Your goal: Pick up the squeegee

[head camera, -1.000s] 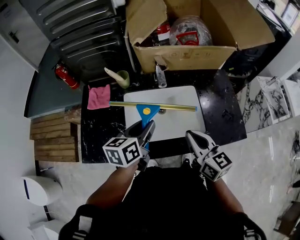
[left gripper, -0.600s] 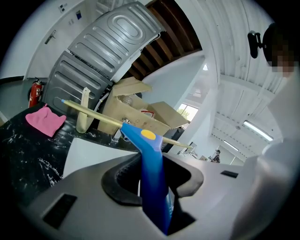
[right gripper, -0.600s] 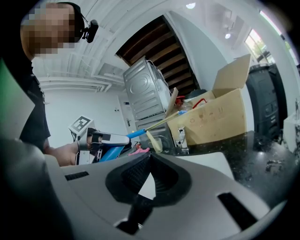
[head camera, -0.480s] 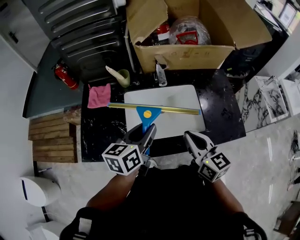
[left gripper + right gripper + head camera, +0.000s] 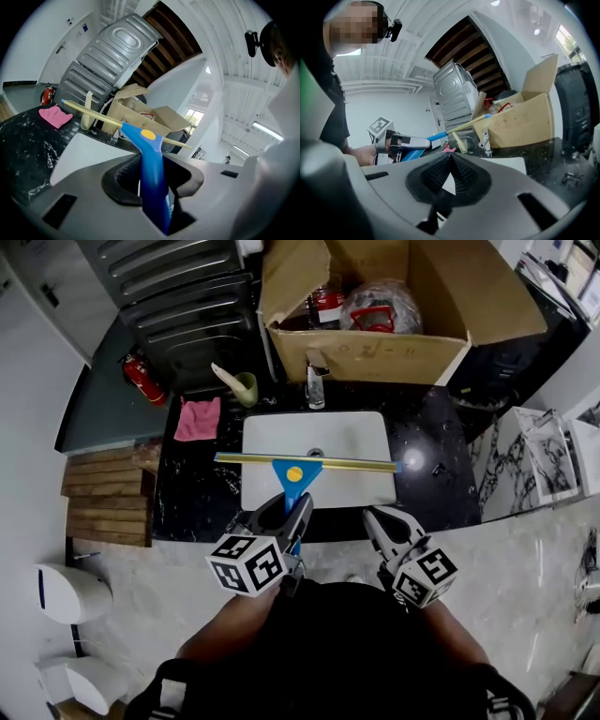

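Note:
The squeegee (image 5: 309,462) has a long yellow-green blade and a blue handle with a yellow dot. It hangs level over the white sink basin (image 5: 347,432), clear of it. My left gripper (image 5: 286,509) is shut on the blue handle (image 5: 151,159), which runs between the two dark pads in the left gripper view. My right gripper (image 5: 380,521) hovers to its right at the counter's near edge, and its jaw tips (image 5: 451,157) meet with nothing between them. The right gripper view shows the squeegee (image 5: 464,125) and the left gripper (image 5: 401,143) off to the left.
The basin is set in a black marble counter (image 5: 433,465). Behind it stand a faucet (image 5: 314,385), a green cup (image 5: 246,390), a pink cloth (image 5: 199,418) and a big open cardboard box (image 5: 394,354). A fire extinguisher (image 5: 143,379) and wooden slats (image 5: 103,498) lie left.
The left gripper has drawn the squeegee a little back toward the person and slightly upward. The right gripper has shifted a little too. Both keep the same jaw state.

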A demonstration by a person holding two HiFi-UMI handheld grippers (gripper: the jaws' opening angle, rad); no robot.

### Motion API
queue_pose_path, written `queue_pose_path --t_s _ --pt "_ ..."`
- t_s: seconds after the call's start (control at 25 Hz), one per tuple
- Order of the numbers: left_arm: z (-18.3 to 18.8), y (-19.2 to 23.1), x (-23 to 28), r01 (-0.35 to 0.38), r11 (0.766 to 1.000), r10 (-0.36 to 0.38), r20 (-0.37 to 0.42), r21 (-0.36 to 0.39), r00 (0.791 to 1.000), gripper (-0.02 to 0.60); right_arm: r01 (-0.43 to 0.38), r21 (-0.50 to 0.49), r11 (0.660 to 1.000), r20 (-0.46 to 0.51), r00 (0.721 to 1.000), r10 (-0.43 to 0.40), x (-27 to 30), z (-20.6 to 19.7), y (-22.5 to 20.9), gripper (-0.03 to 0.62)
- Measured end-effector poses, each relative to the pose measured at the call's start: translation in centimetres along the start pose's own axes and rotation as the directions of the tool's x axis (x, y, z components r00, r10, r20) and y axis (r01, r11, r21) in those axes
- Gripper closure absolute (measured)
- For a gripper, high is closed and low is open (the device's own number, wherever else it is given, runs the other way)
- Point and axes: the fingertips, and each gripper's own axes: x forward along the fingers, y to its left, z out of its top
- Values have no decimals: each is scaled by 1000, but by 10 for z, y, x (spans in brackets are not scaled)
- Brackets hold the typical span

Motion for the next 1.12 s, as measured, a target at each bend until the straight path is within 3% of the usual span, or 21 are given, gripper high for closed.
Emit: queue_pose_path --t_s 0.72,1.12 --pt "-60 -84 -31 -123 992 121 89 17 989 443 -141 -32 989 -11 990 141 -96 -20 -8 586" --pt "-83 -98 -49 -174 985 172 103 15 980 443 -189 1 982 2 982 189 -111 -31 1 586"
